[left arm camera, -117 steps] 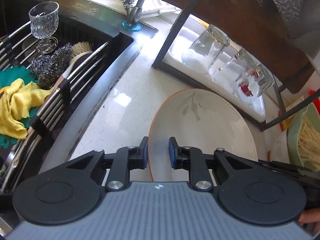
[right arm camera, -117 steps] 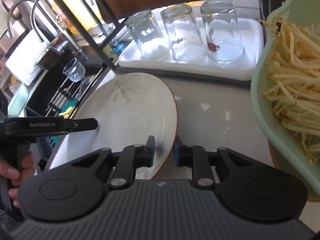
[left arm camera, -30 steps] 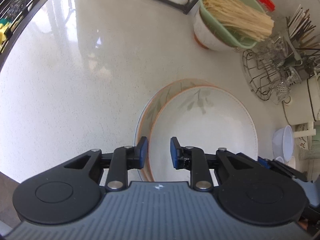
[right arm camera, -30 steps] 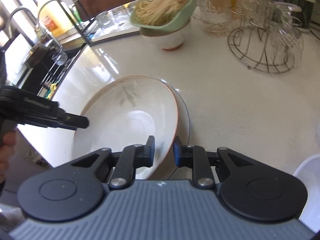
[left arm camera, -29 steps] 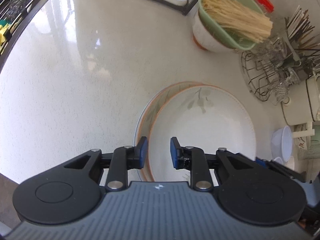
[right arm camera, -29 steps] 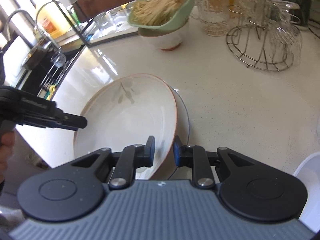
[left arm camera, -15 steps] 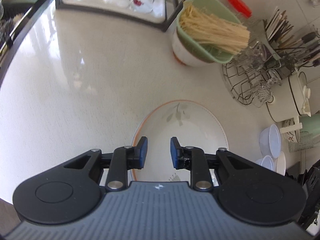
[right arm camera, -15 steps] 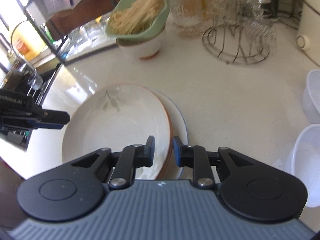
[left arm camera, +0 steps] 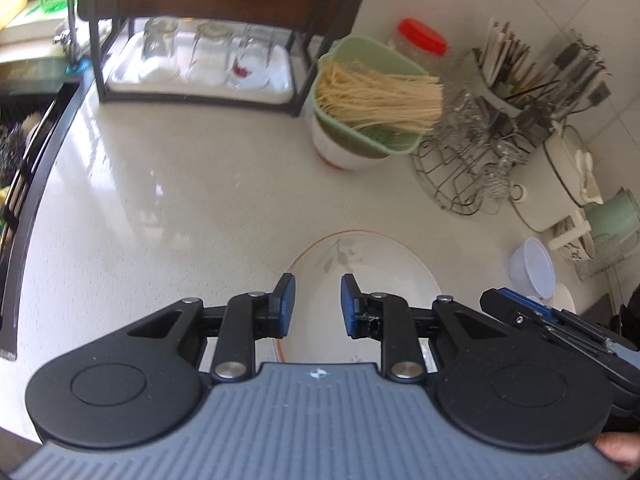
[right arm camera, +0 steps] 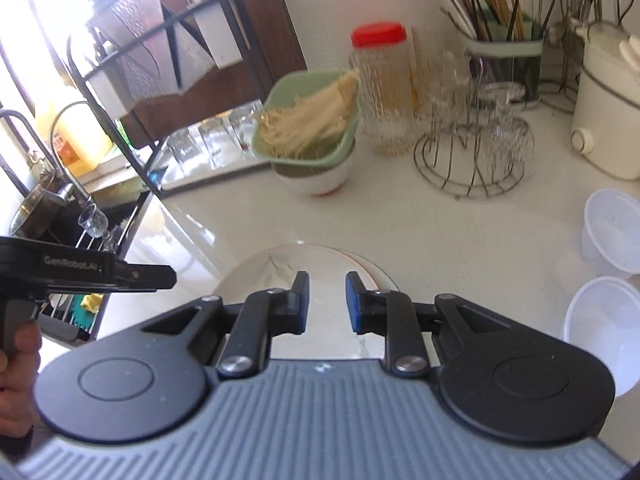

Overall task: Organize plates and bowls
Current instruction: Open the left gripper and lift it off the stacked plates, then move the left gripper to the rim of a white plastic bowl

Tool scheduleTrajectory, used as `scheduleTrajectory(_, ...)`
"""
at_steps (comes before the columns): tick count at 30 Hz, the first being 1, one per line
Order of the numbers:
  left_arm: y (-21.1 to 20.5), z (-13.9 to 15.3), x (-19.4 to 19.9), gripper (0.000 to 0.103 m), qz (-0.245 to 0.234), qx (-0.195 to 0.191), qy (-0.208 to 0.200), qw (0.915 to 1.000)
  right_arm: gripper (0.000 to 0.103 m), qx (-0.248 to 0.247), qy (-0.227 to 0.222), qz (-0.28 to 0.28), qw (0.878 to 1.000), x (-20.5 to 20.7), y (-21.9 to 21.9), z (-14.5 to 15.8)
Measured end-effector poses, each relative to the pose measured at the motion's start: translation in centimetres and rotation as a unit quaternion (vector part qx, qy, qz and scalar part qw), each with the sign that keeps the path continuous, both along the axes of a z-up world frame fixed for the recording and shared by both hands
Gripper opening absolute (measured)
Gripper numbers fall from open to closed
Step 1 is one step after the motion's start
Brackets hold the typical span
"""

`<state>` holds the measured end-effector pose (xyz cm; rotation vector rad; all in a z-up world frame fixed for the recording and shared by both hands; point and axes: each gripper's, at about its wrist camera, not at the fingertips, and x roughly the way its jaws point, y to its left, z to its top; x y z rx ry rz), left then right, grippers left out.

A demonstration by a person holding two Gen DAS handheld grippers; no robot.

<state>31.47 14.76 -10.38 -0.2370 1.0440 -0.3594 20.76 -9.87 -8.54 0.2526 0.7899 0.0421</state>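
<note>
A white plate with an orange rim and a leaf print (left arm camera: 372, 264) lies stacked on another plate on the counter; it also shows in the right wrist view (right arm camera: 316, 258). My left gripper (left arm camera: 316, 305) is open and empty, raised above the plate's left side. My right gripper (right arm camera: 324, 301) is open and empty, raised above the plate's right side. A white bowl (left arm camera: 340, 152) holding a green basket of noodles (left arm camera: 372, 96) stands further back; it also shows in the right wrist view (right arm camera: 320, 178).
A rack with a white tray of upturned glasses (left arm camera: 200, 68) stands at the back left, the sink (left arm camera: 20, 136) to its left. A wire stand of glasses (right arm camera: 472, 152), a red-lidded jar (right arm camera: 380, 88) and a utensil holder (right arm camera: 504, 56) are at the back right. White plastic bowls (right arm camera: 608, 224) sit right.
Both grippers carried the plate from beside the rack, set it on the other plate, let go and lifted up and back.
</note>
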Motion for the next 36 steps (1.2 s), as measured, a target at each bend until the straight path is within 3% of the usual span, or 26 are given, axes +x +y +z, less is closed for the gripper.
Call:
scheduleTrajectory(6, 0.1, 0.0, -1.0, 0.027, -0.023, 0.001, -0.007, 0.9997, 0.024, -0.029, -0.021, -0.02, 0.999, -1.6, 1.3, 1.1)
scheduleTrajectory(17, 0.4, 0.1, -3.1, 0.027, -0.073, -0.013, -0.019, 0.9971, 0.024, -0.044, -0.017, -0.067, 0.997, -4.9, 3.0, 1.9)
scheduleTrajectory(27, 0.8, 0.3, -5.7, 0.027, -0.104, 0.019, -0.031, 0.9939, 0.024, -0.065, -0.018, -0.078, 0.995, -6.9, 4.5, 2.3)
scheduleTrajectory(36, -2.2, 0.8, -5.1, 0.027, -0.118, 0.02, -0.037, 0.9921, 0.024, -0.059, -0.02, -0.106, 0.992, -7.3, 2.1, 2.3)
